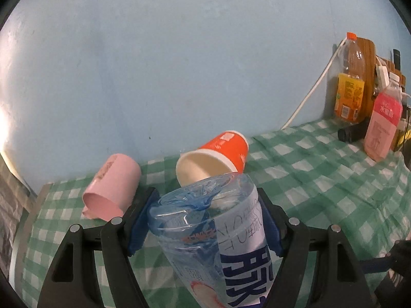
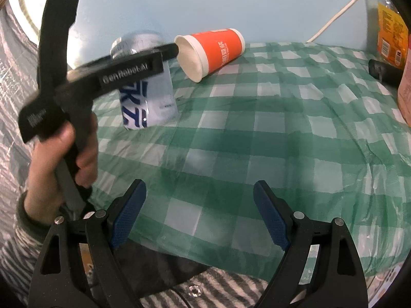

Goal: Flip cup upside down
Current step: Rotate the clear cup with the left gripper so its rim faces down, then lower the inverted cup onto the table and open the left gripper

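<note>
My left gripper (image 1: 208, 220) is shut on a clear plastic cup (image 1: 218, 236) with blue and white print. The cup's base points up and away from the camera. In the right wrist view the same cup (image 2: 147, 87) is held base up just above the green checked cloth (image 2: 257, 128), with the left gripper's black body across it. My right gripper (image 2: 199, 218) is open and empty, low over the cloth near its front edge. An orange paper cup (image 1: 218, 154) (image 2: 208, 51) lies on its side behind. A pink cup (image 1: 110, 187) lies on its side at the left.
A blue wall runs behind the table. At the far right stand an orange-capped bottle (image 1: 350, 82), a pink-labelled bottle (image 1: 384, 125), a wooden board and a white cable (image 1: 308, 95). A dark object (image 2: 382, 70) lies near the bottles.
</note>
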The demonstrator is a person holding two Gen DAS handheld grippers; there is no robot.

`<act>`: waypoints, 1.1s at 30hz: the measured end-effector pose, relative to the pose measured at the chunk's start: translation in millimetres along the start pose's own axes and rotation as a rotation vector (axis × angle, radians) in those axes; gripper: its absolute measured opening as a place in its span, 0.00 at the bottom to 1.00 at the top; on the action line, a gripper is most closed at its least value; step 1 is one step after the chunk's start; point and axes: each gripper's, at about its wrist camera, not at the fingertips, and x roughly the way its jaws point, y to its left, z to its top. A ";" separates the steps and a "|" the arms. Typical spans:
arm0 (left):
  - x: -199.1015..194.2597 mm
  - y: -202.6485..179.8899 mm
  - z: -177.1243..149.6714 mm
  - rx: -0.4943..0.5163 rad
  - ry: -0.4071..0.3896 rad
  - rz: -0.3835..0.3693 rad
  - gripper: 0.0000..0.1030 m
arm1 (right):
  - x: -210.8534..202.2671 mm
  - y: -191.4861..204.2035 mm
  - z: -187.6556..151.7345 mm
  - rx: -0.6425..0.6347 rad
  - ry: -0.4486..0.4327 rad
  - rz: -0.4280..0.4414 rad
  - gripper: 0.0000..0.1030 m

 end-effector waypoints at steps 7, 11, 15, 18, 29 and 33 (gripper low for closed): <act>-17.9 -5.9 -22.0 0.006 -0.065 0.030 0.74 | -0.6 2.2 -2.1 -0.011 -0.014 -0.006 0.84; -20.0 -3.8 -30.2 -0.011 -0.073 0.028 0.74 | -3.1 6.0 -3.5 -0.022 -0.025 -0.007 0.84; -27.6 -2.3 -35.8 -0.014 -0.103 0.043 0.74 | -7.2 7.5 -4.9 -0.026 -0.031 -0.012 0.84; -35.3 -4.1 -41.6 -0.008 -0.125 0.058 0.74 | -7.6 6.6 -4.4 -0.024 -0.032 -0.012 0.84; -40.2 -12.1 -70.4 -0.003 -0.106 0.102 0.87 | -10.8 6.5 -5.6 -0.035 -0.037 -0.015 0.84; -46.6 -5.3 -72.5 -0.030 -0.130 0.098 0.90 | -11.2 5.9 -5.9 -0.039 -0.043 -0.014 0.84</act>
